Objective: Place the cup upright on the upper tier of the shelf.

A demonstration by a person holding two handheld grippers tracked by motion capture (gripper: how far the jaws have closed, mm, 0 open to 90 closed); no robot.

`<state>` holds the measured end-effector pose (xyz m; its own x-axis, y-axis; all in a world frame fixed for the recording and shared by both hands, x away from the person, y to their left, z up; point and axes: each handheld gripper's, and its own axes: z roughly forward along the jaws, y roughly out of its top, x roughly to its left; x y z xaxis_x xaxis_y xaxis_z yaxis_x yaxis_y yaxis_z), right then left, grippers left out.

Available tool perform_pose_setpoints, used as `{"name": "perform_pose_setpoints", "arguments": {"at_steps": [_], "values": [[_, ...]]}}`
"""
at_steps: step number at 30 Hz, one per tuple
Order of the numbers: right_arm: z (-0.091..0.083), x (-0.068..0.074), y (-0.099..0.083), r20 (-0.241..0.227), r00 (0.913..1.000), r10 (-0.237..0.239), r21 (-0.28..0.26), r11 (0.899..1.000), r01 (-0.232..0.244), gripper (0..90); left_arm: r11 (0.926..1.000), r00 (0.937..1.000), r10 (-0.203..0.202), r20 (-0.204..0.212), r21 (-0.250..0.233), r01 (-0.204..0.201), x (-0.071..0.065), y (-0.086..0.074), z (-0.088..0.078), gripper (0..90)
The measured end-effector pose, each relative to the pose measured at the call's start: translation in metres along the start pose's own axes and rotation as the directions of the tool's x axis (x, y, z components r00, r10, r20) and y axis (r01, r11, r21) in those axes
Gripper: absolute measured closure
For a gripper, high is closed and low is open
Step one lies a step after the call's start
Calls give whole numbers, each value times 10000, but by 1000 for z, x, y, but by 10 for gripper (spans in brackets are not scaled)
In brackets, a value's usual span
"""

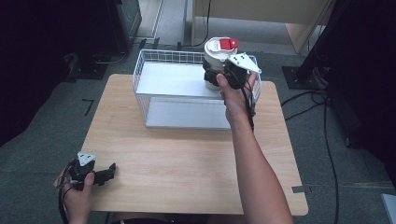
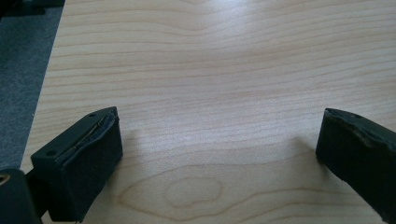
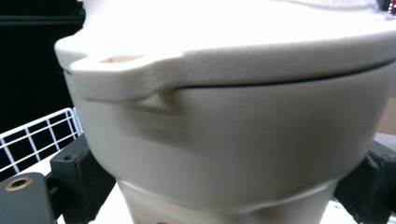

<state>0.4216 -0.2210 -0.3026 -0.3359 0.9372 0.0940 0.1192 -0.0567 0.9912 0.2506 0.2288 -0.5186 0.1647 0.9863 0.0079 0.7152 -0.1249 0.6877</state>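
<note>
A white plastic tumbler with a red-tabbed lid is gripped by the right gripper above the white wire basket; the left gripper, well in front of the basket, is held with jaws apart.

The near half of the table lies bare. The wire basket takes up the far middle. A jar, clamped in the right gripper, sits over the basket's right end.
</note>
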Motion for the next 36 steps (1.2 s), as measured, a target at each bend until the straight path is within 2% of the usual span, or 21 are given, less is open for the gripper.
{"name": "perform_pose_setpoints", "arguments": {"at_steps": [3, 9, 11, 20, 23, 28, 30, 36], "values": [[5, 0, 1, 209, 9998, -16, -21, 10000, 16, 77, 10000, 10000, 3, 1, 2, -3, 0, 0, 0, 8], [7, 1, -4, 230, 9997, -121, 137, 9998, 118, 77, 10000, 10000, 57, 34, 15, -58, 0, 0, 0, 9], [7, 1, -5, 225, 9997, 10, 188, 9998, -14, 76, 10000, 10000, 59, 34, 18, -59, 0, 0, 0, 8], [7, 0, -7, 229, 9997, -33, 181, 9998, 29, 76, 10000, 10000, 60, 33, 17, -60, 0, 0, 0, 8], [6, -2, -8, 165, 9996, 225, 167, 9996, -228, 73, 10000, 10000, 57, 30, 19, -57, 0, 0, 0, 8], [5, -1, -8, 174, 9995, 279, 182, 9994, -283, 64, 10000, 10000, 60, 34, 16, -60, 0, 0, 0, 8], [5, -2, -9, 47, 9989, 464, 300, 9985, -465, 23, 10000, 10000, 56, 30, 17, -56, 0, 0, 0, 8], [3, -6, -16, 67, 9972, 741, 398, 9964, -743, 0, 10000, 10000, 53, 32, 17, -53, 0, 0, 0, 8]]}}
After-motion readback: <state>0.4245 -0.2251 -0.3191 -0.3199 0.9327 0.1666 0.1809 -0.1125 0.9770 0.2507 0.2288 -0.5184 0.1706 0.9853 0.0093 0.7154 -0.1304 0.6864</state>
